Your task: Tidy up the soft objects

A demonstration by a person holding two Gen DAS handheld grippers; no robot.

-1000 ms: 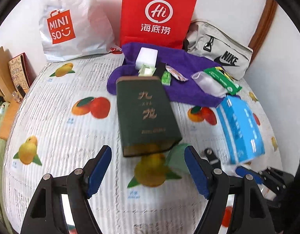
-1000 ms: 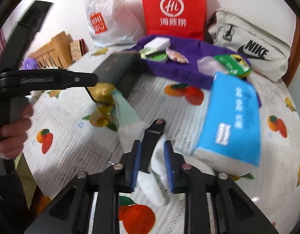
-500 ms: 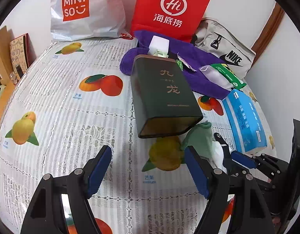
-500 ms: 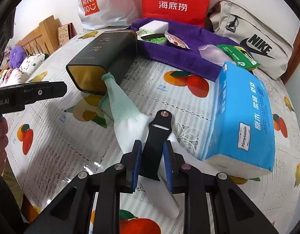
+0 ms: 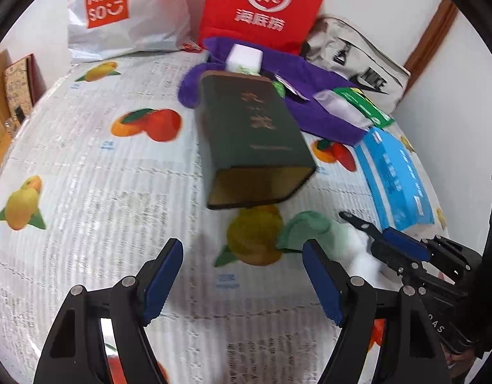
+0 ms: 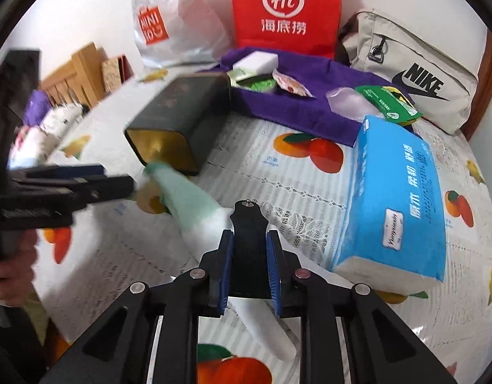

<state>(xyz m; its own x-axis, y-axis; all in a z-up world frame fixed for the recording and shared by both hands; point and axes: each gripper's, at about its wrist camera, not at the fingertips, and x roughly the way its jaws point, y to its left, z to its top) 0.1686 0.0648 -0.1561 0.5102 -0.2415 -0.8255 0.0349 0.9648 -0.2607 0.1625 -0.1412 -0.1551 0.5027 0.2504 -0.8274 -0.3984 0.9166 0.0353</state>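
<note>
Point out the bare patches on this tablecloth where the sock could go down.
Free: the wide tablecloth left of the green tin, running back to the Miniso bag; also the strip between tin and tissue pack. Crowded: the purple towel at the back, covered in small packets.

Bright, even indoor light with soft shadows; strong fisheye curvature and black vignette at edges; motion blur smears the sock (image 6: 185, 198) at 9 o'clock.

Both wrist cameras look forward, low and close over the tabletop (image 5: 86, 176). The left view faces the dark green tin (image 5: 252, 140) straight; the right sees the same tin (image 6: 182, 115) from its right side.
</note>
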